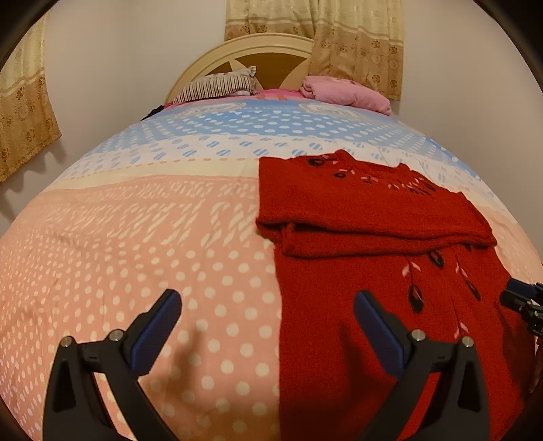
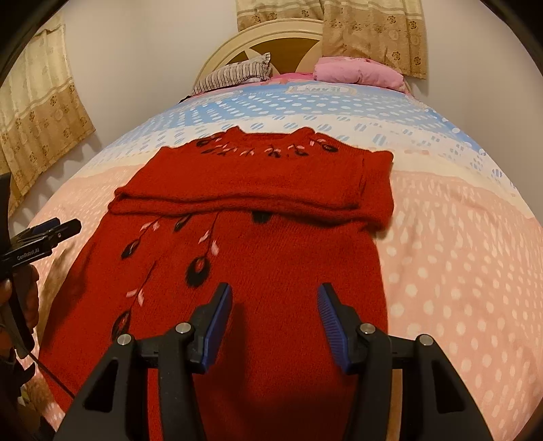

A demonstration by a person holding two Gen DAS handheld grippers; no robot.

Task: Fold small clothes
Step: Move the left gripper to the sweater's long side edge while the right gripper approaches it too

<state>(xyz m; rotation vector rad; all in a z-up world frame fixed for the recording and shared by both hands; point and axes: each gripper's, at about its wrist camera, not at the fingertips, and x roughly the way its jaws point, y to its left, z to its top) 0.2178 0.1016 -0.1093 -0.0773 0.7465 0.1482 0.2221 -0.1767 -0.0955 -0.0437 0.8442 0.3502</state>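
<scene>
Red fuzzy knit sweater (image 2: 258, 257), sleeves folded across, on dotted bedsheet (image 2: 458, 271); both hand-held grippers, L (image 1: 268, 302) & R (image 2: 275, 295), apart, empty.

Home bedroom. Landmark: the bed (image 2: 441, 271), filling most of both views — spread in pink, cream and blue bands with white dots. At its far end, a cream arched headboard (image 2: 234, 47) with brown panels against a plain pale wall (image 1: 118, 68). Against the headboard, a striped pillow (image 2: 237, 73) to the left, a pink pillow (image 2: 359, 73) to the right. Above the headboard, a beige flower-patterned curtain (image 2: 373, 30); another curtain (image 1: 23, 115) hangs on the wall left of the bed. A red knitted garment (image 2: 271, 244) lies on the spread — domestic laundry, not a shop or lab.
</scene>
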